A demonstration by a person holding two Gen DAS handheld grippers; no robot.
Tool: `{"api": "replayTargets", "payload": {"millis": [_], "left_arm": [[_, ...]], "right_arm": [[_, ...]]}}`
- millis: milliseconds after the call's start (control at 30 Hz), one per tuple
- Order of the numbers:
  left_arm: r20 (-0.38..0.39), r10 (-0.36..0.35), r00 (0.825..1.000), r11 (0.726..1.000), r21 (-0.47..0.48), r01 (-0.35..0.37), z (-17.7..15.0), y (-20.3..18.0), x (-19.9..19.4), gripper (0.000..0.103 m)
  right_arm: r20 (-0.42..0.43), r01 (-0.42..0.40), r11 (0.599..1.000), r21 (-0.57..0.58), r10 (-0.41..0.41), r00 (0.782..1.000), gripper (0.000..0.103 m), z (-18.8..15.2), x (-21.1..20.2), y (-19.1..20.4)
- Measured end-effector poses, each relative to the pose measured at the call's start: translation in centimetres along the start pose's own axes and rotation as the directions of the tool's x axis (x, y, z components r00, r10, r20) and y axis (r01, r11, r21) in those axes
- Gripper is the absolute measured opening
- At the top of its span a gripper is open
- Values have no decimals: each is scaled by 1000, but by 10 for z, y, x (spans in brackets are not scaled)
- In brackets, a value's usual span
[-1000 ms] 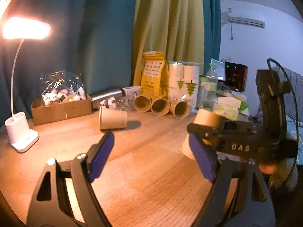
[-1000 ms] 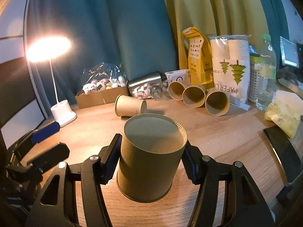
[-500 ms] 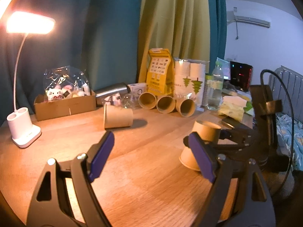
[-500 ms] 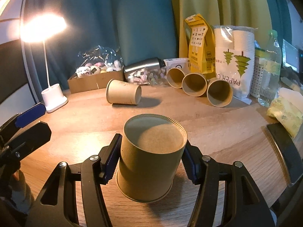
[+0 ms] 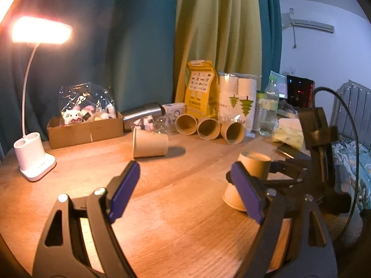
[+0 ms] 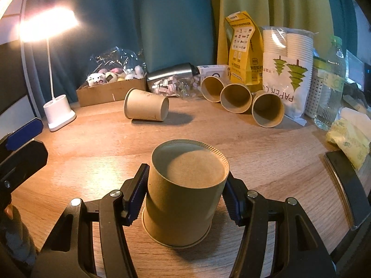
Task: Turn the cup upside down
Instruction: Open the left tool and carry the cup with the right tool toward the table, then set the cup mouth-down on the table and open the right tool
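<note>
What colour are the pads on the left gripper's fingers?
Blue-purple pads on black fingers of the left gripper; clearest in the left wrist view.

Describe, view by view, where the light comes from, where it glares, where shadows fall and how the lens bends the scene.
Left wrist view: the desk lamp blows out to glare upper left; the cup lying on its side throws its shadow rightward; the window side looks cold blue. Right wrist view: the lamp flares again; the upside-down cup in the right tool has its base half shaded; edges curve, corners go black.

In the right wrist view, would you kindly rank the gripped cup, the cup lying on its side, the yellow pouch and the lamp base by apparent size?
1. Gripped cup, though it is nearest the camera.
2. Yellow pouch.
3. Cup lying on its side.
4. Lamp base, close to the lying cup, so the last two are unsure.
</note>
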State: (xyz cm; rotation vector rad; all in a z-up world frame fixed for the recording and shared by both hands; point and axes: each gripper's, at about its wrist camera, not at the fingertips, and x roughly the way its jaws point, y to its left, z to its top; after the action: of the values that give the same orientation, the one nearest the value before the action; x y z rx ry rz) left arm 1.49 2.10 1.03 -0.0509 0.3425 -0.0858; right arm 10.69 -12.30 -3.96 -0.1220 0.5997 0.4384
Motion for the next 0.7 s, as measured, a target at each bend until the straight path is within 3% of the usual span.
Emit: {"api": "replayTargets", "payload": {"millis": [700], "left_arm": [[0, 66, 998, 997, 41, -66, -1, -11, -1, 82]], "right_arm": [[-29, -1, 1000, -20, 0, 1000, 63, 1, 5, 5]]}}
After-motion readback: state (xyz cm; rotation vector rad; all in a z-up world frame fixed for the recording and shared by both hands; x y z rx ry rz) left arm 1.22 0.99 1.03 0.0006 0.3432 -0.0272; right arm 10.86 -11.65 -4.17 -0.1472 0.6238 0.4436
